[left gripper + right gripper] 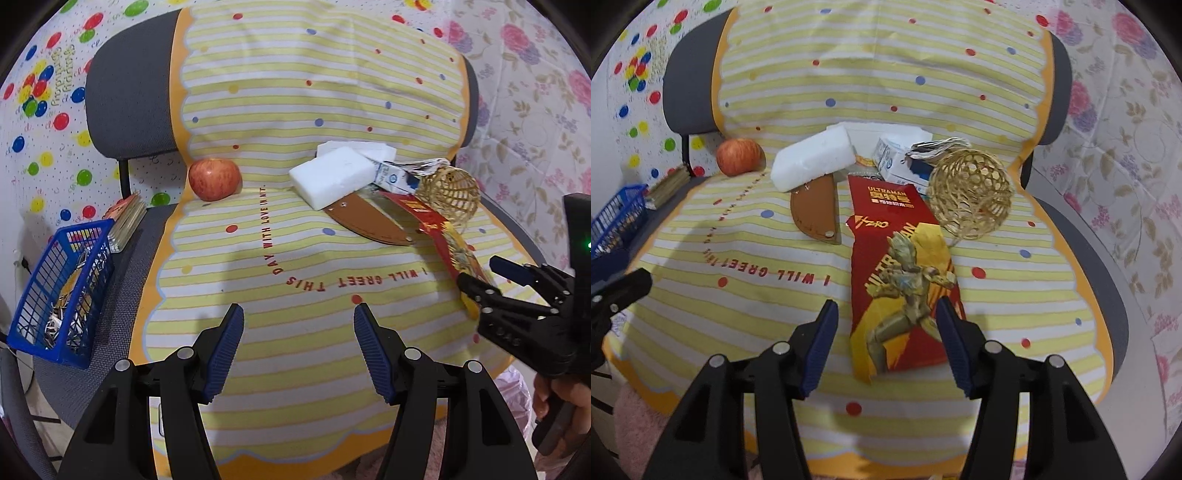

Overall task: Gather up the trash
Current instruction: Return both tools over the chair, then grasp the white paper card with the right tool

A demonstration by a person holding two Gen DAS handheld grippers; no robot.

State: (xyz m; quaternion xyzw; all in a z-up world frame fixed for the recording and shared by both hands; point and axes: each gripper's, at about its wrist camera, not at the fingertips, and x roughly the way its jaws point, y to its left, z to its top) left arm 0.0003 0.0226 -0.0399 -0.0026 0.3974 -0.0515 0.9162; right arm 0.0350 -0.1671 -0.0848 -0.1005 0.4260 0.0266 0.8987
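Right gripper (886, 328), jaws released, straddles the near end of the red wrapper (901, 280) without touching it; the wrapper's long axis runs 12 to 6 o'clock on the chair's striped cloth (738, 314). Left gripper (299, 332), jaws released and empty, has the wrapper at 2 o'clock; the right is nearer. Count: one wrapper, two foam blocks (812, 157), one crushed carton (905, 162), one woven ball (971, 192), one apple (738, 157), one blue basket (62, 288).

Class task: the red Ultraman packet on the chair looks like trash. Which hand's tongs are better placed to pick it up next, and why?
Right. The right tongs stand open with the red Ultraman packet lying directly between and ahead of them. The left tongs face bare striped cloth, the packet off to their side.
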